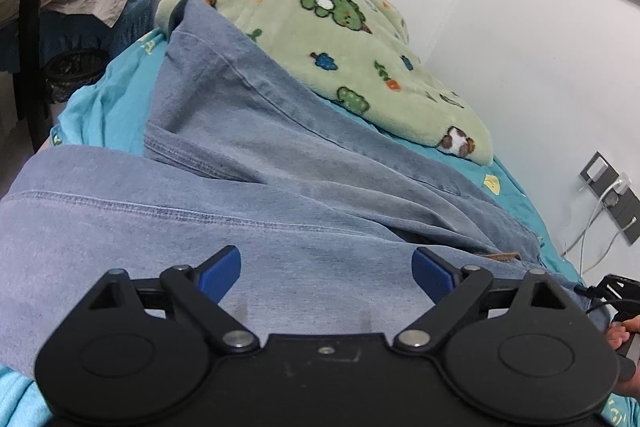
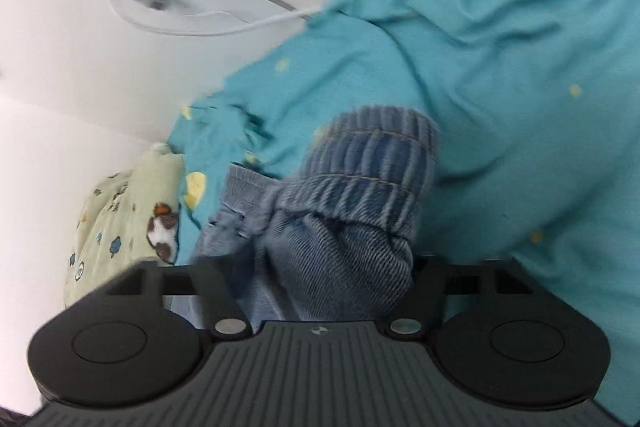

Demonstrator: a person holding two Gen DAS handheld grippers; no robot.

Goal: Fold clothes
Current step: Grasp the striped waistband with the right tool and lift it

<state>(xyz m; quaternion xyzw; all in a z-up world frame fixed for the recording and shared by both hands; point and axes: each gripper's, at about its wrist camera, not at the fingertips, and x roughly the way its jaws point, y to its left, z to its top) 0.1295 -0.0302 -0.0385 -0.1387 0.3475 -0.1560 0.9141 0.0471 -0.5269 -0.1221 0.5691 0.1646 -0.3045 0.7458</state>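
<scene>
- The denim trousers (image 1: 256, 155) lie on the teal bedsheet (image 1: 116, 107), one layer doubled over just ahead of the left gripper (image 1: 326, 273), whose blue fingers (image 1: 222, 273) stand wide apart and hold nothing.
- The right gripper (image 2: 332, 267) has the elastic cuff (image 2: 368, 167) bunched between its jaws — its pads are hidden, so I cannot tell whether it grips.
- Lay the cuff flat and square on the layer below before letting go — then smooth forward, clear of the green blanket (image 1: 320, 23).
</scene>
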